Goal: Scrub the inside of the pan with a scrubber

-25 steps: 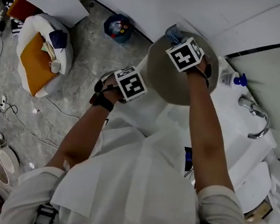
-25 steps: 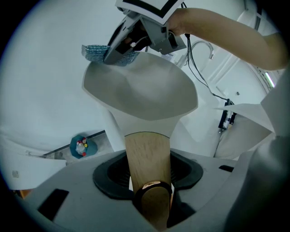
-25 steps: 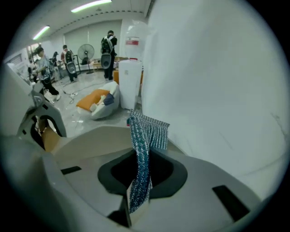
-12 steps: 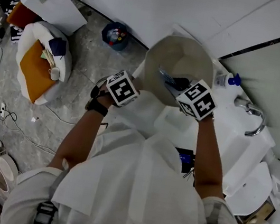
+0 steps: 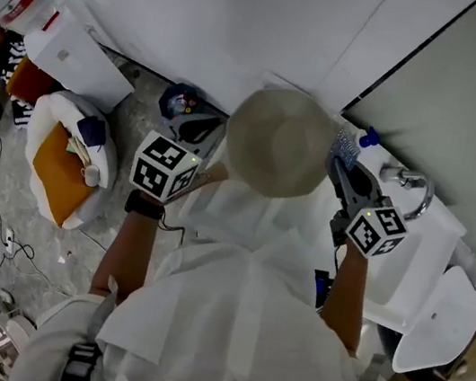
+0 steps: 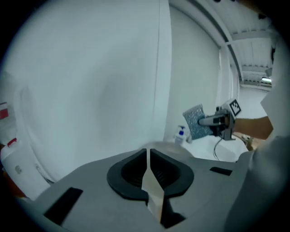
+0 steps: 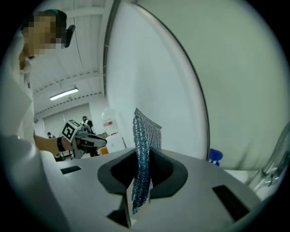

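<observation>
left claw (image 6: 148,153) just closed, pinching pan (image 5: 278,142) rim | right claw (image 7: 142,156) pinching scrubber (image 5: 344,145), held right of pan, apart | scrubbing not under way; likely finished

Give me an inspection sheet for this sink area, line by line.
Surface: white sink counter with a faucet.
Job's things: tan pan left of the sink; mesh scrubber in the right gripper.
Clutter: soap bottle by the faucet; bag and box on the floor.
Grippers: left gripper jaws have just been closing, now shut, nothing seen between them; right gripper shut on the scrubber.
Cables: one cable loose on the floor.
Surroundings: white wall, grey floor.
</observation>
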The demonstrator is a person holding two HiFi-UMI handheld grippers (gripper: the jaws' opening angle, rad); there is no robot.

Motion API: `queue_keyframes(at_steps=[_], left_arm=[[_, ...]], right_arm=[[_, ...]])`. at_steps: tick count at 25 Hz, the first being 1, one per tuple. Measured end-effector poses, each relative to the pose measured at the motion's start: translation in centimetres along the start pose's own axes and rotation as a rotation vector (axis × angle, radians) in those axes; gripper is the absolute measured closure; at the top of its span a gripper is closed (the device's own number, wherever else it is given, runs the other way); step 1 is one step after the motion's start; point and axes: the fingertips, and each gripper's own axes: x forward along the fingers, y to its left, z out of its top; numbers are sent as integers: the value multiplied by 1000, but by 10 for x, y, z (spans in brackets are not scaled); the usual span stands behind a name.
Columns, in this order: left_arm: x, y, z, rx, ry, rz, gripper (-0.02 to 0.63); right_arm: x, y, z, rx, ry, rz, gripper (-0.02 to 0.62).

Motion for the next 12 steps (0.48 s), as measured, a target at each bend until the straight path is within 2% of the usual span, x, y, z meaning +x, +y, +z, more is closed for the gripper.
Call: queue_keyframes(at_steps=[3, 5, 8, 10, 12], left_arm=[[-20, 16, 64, 11, -291, 85, 578], [-34, 25, 87, 24, -415, 149, 578], [-46, 32, 96, 22, -528, 216, 578], [-48, 34, 98, -5, -566, 222, 578], [-49, 34, 100, -45, -570, 202, 578]], right_arm=[[-21, -14, 29, -67, -121, -133, 549], [-36, -21, 39, -108, -166, -225, 549], [-60, -34, 38, -146, -209, -336, 549], [-75, -43, 38, -153, -237, -378, 549], [-89, -48, 40, -154, -246, -406, 549]])
